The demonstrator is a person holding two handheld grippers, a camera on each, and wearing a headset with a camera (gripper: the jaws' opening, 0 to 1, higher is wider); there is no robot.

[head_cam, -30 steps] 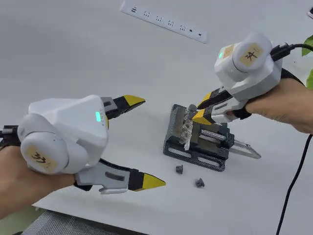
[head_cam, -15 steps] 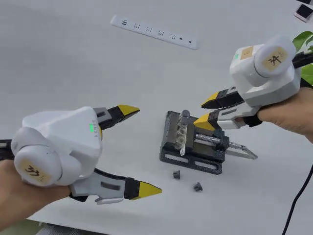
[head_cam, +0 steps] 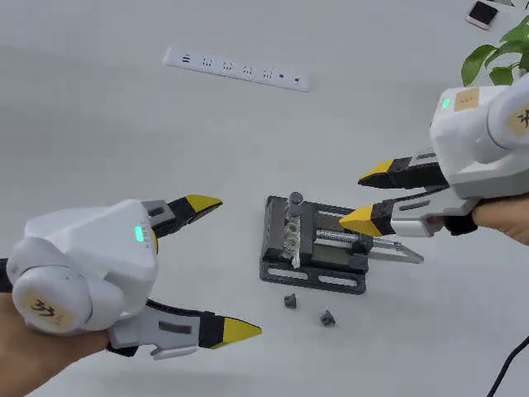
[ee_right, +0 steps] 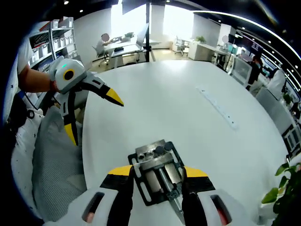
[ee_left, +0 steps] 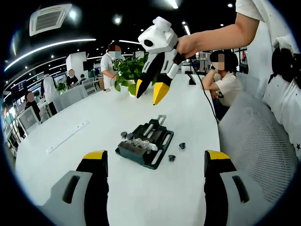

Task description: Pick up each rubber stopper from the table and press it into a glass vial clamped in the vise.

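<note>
Hovering both tools over the white table (head_cam: pixel 124 132), nothing in either one. The vise (head_cam: pixel 316 266) sits flat between them and grips a short row of glass vials (head_cam: pixel 293 238) upright, mouths up. I read that as the point of the clamp: the glass cannot tip or roll when a stopper is pushed down into it. The vial at the far end of the row carries a dark stopper (head_cam: pixel 296 198). The others look uncapped, though the glass is too small to be sure.

Two loose ones lie on the table just in front of the vise base, the left stopper (head_cam: pixel 289 301) and the right stopper (head_cam: pixel 328 317), near each other but apart. Both are in the open, with room for jaws to come down around them.

The right gripper (head_cam: pixel 366 197) hangs above the screw-handle side of the vise, jaws spread to a moderate gap, touching nothing, carrying nothing. In the right gripper view the vise lies straight ahead between its jaws. The left gripper (head_cam: pixel 221 266) is off to the left, well apart from the vise, jaws spread very wide, empty.

My guess: the next job is a descent onto one of the loose stoppers. A power strip (head_cam: pixel 235 69) lies far back, out of the way.
</note>
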